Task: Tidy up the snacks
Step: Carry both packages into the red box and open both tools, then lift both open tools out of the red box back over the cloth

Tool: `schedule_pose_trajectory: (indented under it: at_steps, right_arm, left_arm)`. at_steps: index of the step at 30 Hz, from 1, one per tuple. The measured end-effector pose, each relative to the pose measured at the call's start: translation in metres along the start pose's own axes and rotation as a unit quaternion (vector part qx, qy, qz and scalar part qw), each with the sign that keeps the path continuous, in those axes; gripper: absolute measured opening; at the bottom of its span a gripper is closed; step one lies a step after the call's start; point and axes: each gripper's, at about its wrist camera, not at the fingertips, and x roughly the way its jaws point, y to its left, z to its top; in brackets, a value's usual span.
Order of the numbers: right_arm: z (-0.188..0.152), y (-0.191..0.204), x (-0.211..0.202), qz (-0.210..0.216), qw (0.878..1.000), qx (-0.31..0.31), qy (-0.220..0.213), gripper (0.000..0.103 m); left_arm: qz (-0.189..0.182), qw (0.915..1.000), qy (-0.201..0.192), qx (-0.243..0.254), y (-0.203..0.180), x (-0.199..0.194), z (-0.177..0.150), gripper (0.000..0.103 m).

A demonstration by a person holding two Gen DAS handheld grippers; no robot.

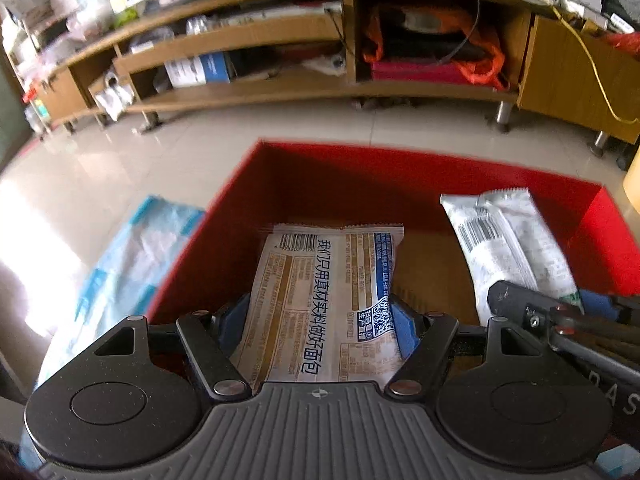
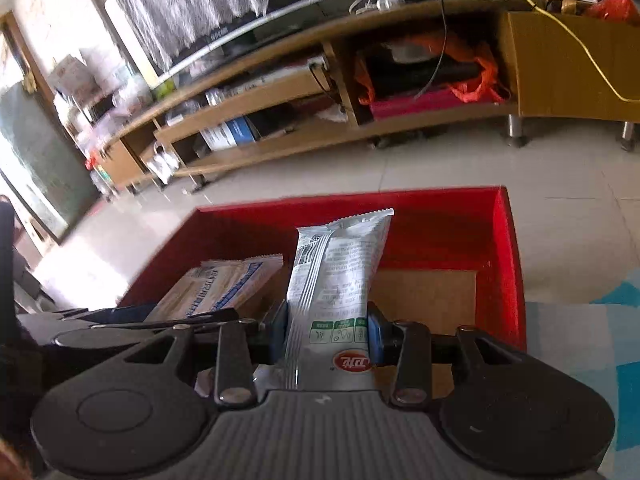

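Snacks hang over the red box (image 1: pixel 400 168), ready to drop: left tongs (image 1: pixel 320 320) pinching the bread packet (image 1: pixel 320 300), right tongs (image 2: pixel 328 332) pinching the silver packet (image 2: pixel 336 280) at frame centre.

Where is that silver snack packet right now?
The silver snack packet is clamped in the right gripper, above the red box, right of the bread packet held by the left gripper.
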Motion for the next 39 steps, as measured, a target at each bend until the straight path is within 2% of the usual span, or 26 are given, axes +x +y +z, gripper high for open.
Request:
schedule_pose_trajectory:
  at_steps: [9, 11, 13, 17, 21, 30, 31, 35, 39]
  right_arm:
    - [-0.001, 0.008, 0.0, -0.031, 0.999, -0.032, 0.017, 0.042]
    - [-0.003, 0.009, -0.002, -0.034, 0.999, -0.036, 0.019, 0.042]
    - [-0.006, 0.011, -0.004, -0.035, 0.998, -0.044, 0.029, 0.042]
    - [-0.013, 0.019, -0.004, -0.044, 0.996, -0.059, 0.053, 0.044]
    - [-0.019, 0.022, -0.007, -0.048, 0.994, -0.064, 0.077, 0.045]
    - [-0.03, 0.03, -0.03, -0.032, 0.991, -0.052, 0.118, 0.046]
    - [-0.031, 0.031, -0.033, -0.03, 0.992, -0.051, 0.114, 0.046]
    - [-0.027, 0.037, -0.059, -0.048, 0.996, -0.051, 0.048, 0.046]
    - [-0.023, 0.05, -0.089, -0.031, 0.998, -0.049, 0.016, 0.051]
  left_arm:
    - [-0.038, 0.9991, 0.014, -0.015, 0.015, -0.007, -0.002, 0.079]
    - [-0.032, 0.9993, 0.016, -0.008, 0.016, -0.012, -0.005, 0.079]
    - [-0.011, 0.9998, 0.013, 0.002, 0.014, -0.016, -0.008, 0.088]
    - [-0.003, 0.9994, 0.025, 0.024, 0.016, -0.02, -0.016, 0.087]
    - [-0.009, 0.9985, 0.045, 0.03, 0.017, -0.026, -0.025, 0.086]
    - [-0.04, 0.9966, 0.073, 0.003, 0.034, -0.049, -0.042, 0.087]
    - [-0.042, 0.9965, 0.072, -0.001, 0.036, -0.052, -0.042, 0.087]
    - [-0.05, 0.9975, 0.046, -0.02, 0.048, -0.072, -0.039, 0.087]
    - [-0.061, 0.9975, 0.019, -0.031, 0.058, -0.097, -0.039, 0.089]
